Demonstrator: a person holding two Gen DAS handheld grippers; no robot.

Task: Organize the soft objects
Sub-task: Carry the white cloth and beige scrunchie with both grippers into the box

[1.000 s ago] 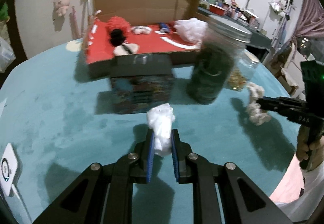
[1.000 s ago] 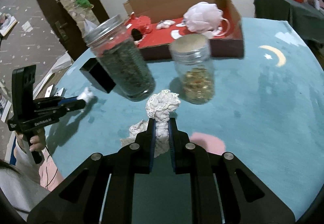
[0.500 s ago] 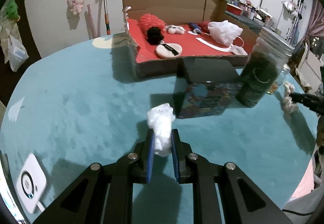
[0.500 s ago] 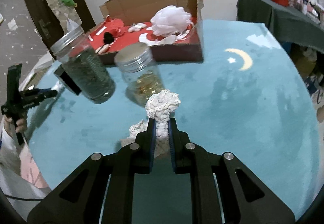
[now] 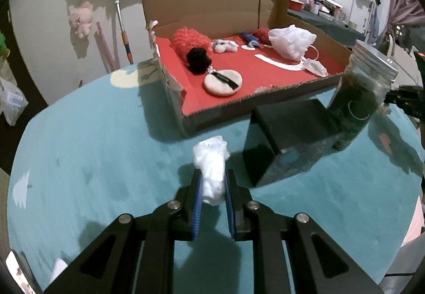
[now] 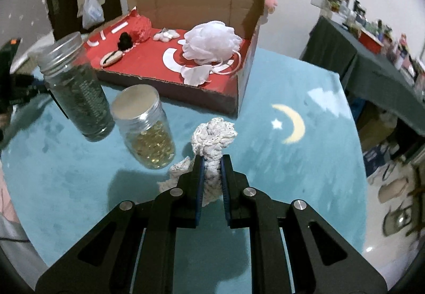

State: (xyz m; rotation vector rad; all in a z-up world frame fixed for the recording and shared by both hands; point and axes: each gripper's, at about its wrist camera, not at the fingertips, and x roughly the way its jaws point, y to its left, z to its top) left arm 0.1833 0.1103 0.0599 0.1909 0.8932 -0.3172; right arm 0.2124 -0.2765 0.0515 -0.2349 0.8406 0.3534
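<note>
My left gripper [image 5: 212, 182] is shut on a white cotton wad [image 5: 211, 161], held above the teal table in front of the cardboard box [image 5: 212, 12]. The box has a red floor and holds a red pompom [image 5: 187, 40], a black pompom [image 5: 198, 60], a round powder puff [image 5: 223, 80] and a white mesh bath sponge [image 5: 290, 40]. My right gripper [image 6: 212, 169] is shut on a knotted cream rope [image 6: 212, 137], whose loose end [image 6: 175, 171] hangs to the left. From this side the box [image 6: 202, 4] lies ahead with the bath sponge [image 6: 212, 43] at its near right.
A dark box [image 5: 284, 134] and a jar of dark green contents [image 5: 361, 97] stand right of my left gripper. A jar of yellow beads [image 6: 144, 129] and the dark green jar [image 6: 77, 86] stand left of my right gripper. The teal cloth [image 6: 289, 121] shows a moon print.
Both grippers have swung toward the box while keeping their loads. The box now looms larger in both views, and the jars have shifted left in the right wrist view.
</note>
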